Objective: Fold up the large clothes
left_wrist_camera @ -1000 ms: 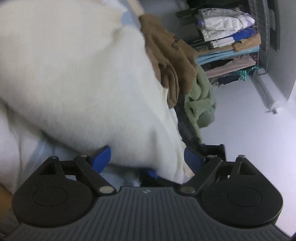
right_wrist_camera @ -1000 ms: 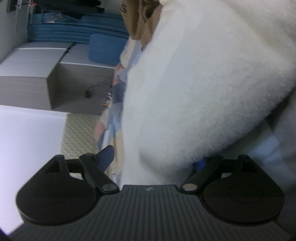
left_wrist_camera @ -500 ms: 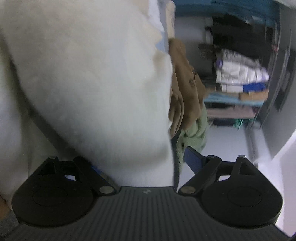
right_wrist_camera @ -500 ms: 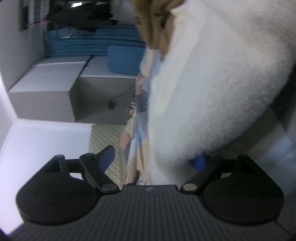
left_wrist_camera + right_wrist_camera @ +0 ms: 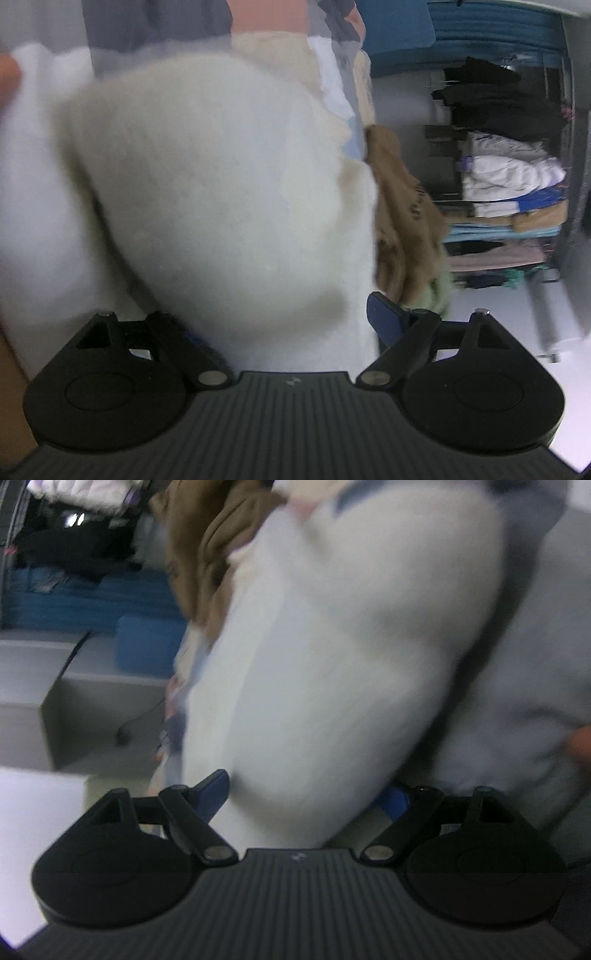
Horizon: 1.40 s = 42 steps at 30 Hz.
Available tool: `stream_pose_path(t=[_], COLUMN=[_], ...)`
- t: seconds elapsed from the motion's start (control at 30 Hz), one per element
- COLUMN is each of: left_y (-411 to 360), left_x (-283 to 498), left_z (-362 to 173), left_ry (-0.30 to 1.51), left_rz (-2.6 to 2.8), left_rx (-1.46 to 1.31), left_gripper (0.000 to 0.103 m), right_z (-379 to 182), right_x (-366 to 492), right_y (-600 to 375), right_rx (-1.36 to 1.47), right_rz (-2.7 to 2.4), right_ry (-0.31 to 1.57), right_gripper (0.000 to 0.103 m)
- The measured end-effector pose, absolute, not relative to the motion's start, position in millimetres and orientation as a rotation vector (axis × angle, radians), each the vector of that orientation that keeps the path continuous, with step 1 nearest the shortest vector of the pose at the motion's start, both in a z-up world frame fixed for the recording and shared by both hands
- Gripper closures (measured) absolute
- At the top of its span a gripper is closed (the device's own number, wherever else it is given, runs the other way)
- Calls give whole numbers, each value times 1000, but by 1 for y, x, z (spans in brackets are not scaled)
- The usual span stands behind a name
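- Left wrist view: your left gripper (image 5: 295, 325) is sitting with its fingers set wide, and the fluffy white garment (image 5: 221, 192) is bulging down between them. The right-hand blue pad (image 5: 384, 317) is showing clear beside the cloth; the other pad is mostly buried under it, so you cannot tell whether the fingers are actually pinching the fabric.
- That white garment is filling most of this view, hanging right in front of the camera and blurred.
- Just beyond its right edge, a brown garment (image 5: 402, 221) is dangling, with a bit of pale green cloth (image 5: 439, 291) below it.
- Farther back on the right, shelves of folded clothes (image 5: 509, 199) are standing against the wall, with dark clothing above them.
- Right wrist view: your right gripper (image 5: 306, 805) is also spread wide, and the same white garment (image 5: 332, 657) is drooping between the fingers. One blue fingertip (image 5: 212, 792) is touching the cloth's left edge, the other is peeking out beneath the fold. You cannot tell from here whether it is gripping.
- Beside the white garment on the right, grey fabric (image 5: 528, 686) is lying close against it.
- Up at the top, the brown garment (image 5: 207, 554) is hanging over the white one.
- Far off on the left, a blue cushion (image 5: 147, 646) is resting on a grey ledge (image 5: 33, 686).
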<state>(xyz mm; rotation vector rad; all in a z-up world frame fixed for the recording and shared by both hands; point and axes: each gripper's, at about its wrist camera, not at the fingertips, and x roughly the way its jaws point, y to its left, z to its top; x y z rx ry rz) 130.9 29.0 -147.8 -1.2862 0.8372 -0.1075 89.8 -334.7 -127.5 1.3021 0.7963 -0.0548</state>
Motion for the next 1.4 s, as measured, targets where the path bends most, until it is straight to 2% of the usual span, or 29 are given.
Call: stream_pose_path(t=[0.17, 0.23, 0.27, 0.33, 0.4, 0.5, 0.63, 1.03, 1.33, 1.4], left_y=[41, 42, 42, 42, 44, 42, 40, 37, 39, 40], left_x=[127, 128, 126, 124, 122, 120, 116, 39, -3, -1], left_z=[-152, -150, -152, -149, -145, -131, -106, -5, -19, -22], left_ry=[825, 821, 824, 832, 819, 793, 757, 700, 775, 789], left_rz=[-69, -60, -53, -33, -30, -40, -65, -166, -212, -217], left_rx=[-1300, -1286, -1277, -1248, -1222, -1166, -1121, -966, -963, -964], left_gripper=[16, 20, 25, 36, 50, 60, 65, 66, 64, 60], right_z=[-124, -126, -126, -125, -119, -111, -96, -22, -16, -18], right_x=[78, 74, 75, 74, 80, 76, 72, 24, -11, -11], right_y=[-346, -351, -350, -351, -349, -352, -359, -372, -375, -375], right_rx=[1271, 1266, 1258, 1232, 1203, 1171, 1143, 1057, 978, 970], right_rz=[-155, -169, -172, -170, -159, -132, -89, 5, 8, 15], right_ry=[707, 698, 702, 705, 700, 680, 666, 638, 706, 713], right_gripper=[19, 27, 30, 44, 53, 64, 72, 73, 70, 68])
